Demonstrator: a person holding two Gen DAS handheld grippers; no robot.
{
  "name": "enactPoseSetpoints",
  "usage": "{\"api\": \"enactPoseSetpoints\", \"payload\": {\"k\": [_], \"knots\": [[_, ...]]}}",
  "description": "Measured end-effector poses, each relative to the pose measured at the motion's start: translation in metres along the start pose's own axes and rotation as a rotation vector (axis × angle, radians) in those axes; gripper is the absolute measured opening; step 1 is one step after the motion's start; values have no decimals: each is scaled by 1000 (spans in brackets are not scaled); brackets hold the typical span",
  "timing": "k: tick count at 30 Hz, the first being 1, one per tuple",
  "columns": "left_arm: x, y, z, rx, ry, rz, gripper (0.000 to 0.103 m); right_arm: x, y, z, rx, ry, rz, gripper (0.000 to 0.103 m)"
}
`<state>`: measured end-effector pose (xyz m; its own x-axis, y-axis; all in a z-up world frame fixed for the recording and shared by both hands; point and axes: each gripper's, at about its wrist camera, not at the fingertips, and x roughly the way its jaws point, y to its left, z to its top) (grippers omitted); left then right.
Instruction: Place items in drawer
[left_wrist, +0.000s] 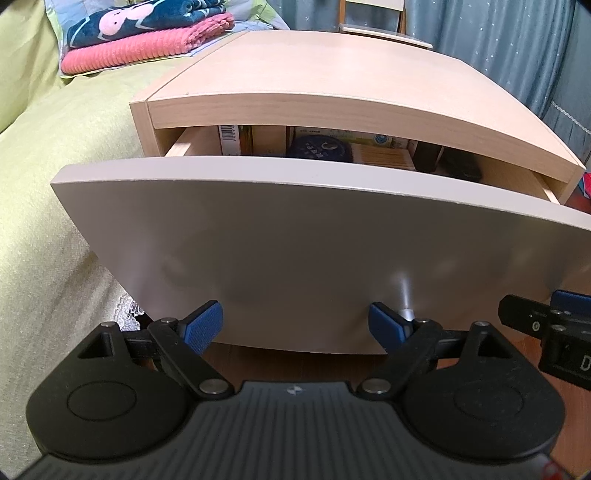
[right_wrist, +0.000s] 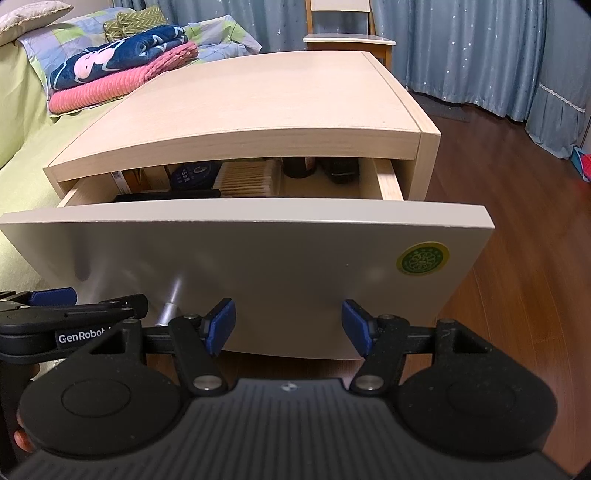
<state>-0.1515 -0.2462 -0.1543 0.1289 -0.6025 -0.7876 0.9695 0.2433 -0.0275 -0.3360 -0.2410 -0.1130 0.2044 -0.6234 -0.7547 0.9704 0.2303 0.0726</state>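
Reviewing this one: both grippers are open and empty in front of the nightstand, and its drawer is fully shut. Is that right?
Not quite. The drawer is pulled partly open, not shut; the right wrist view shows items inside it behind the front panel. The rest holds: the left gripper and right gripper are open and empty in front of the nightstand.

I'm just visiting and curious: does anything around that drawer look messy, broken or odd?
Nothing stands out. The drawer is partly open with its contents sitting tidily inside, the nightstand top is bare, and both grippers, left and right, are open and empty.
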Motion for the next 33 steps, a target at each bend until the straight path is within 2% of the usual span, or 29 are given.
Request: {"api": "enactPoseSetpoints", "payload": {"k": [33], "knots": [[0, 6, 5, -25, -30, -10, 87, 3, 9, 2, 1, -13, -27, 68]]}}
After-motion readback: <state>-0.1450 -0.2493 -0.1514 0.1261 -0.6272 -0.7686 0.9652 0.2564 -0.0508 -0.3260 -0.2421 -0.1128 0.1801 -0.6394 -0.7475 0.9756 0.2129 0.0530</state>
